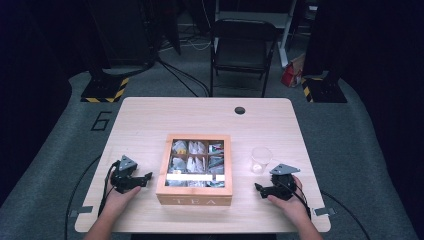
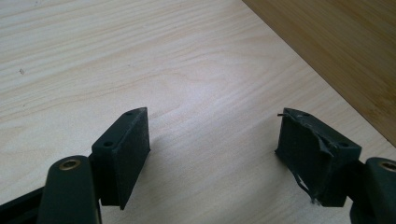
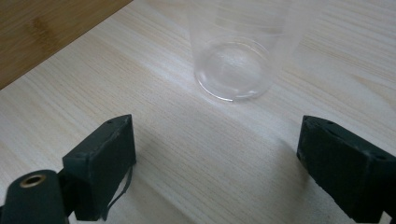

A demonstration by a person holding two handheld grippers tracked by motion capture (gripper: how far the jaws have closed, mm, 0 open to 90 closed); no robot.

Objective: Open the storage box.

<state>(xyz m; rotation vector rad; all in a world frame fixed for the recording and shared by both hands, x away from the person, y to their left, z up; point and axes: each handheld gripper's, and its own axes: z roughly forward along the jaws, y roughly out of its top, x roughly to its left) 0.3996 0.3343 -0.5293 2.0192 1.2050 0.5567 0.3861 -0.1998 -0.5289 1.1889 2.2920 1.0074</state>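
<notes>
Left gripper [image 1: 146, 176] rests left of tea box [image 1: 194, 170], jaws apart, empty. Right gripper [image 1: 258, 188] near plastic cup [image 1: 260, 159], jaws apart, empty. Cup stands upright, right of box. Risk: cup is light, early push from one jaw probably tips it.

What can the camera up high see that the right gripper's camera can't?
The high view alone has the whole tea box with its packets, the left gripper, the person's hands, the black chair and the floor.

The right gripper view alone gives a close look between the right gripper's open jaws, with nothing held, and at the clear cup's round bottom.

Both show the cup, the wooden table and a side of the tea box.
</notes>
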